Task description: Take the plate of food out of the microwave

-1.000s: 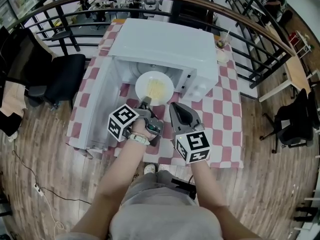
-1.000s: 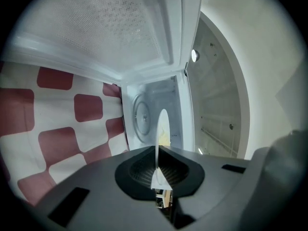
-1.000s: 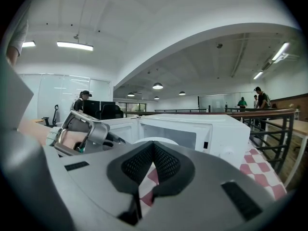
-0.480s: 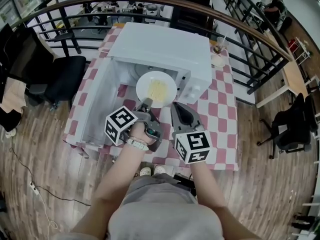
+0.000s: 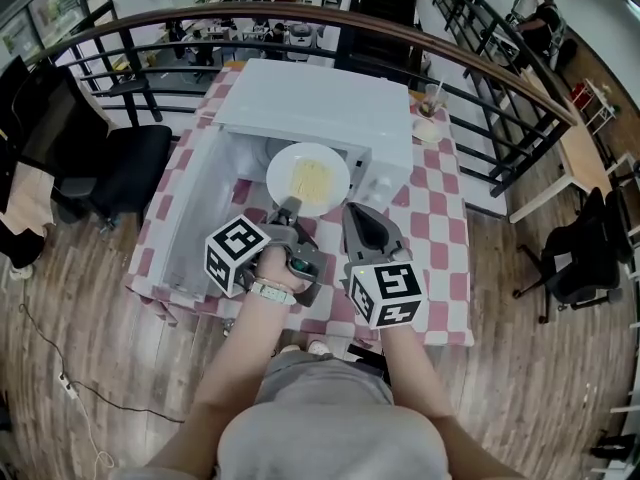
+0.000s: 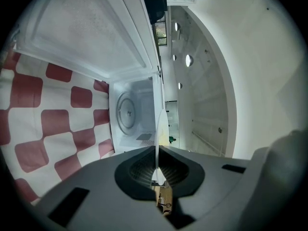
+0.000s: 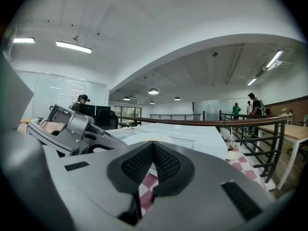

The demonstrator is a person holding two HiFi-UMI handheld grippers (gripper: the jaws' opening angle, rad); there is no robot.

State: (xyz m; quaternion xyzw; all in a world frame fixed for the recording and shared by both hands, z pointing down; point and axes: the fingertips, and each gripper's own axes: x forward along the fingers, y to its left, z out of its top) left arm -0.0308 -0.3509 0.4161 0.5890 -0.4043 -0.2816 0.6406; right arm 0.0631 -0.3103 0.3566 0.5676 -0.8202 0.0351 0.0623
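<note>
White and round, the plate (image 5: 285,171) bears pale yellow food (image 5: 313,178) at the open microwave's (image 5: 330,108) mouth, its near rim clamped by the left gripper (image 5: 291,208). Only a turntable (image 6: 127,113) is seen inside. The right gripper (image 5: 357,213) is closed, empty.

The head view looks steeply down from above the person onto the white box-shaped microwave (image 5: 330,108) on a red-and-white checked tablecloth (image 5: 445,218). The left gripper view, rolled sideways, faces into the microwave's open cavity from close by, the round white plate of yellow food (image 5: 283,180) edge-on before it. The right gripper view looks about level over the microwave's top toward a brown-topped black metal railing (image 7: 216,122). All 3 share the microwave.
</note>
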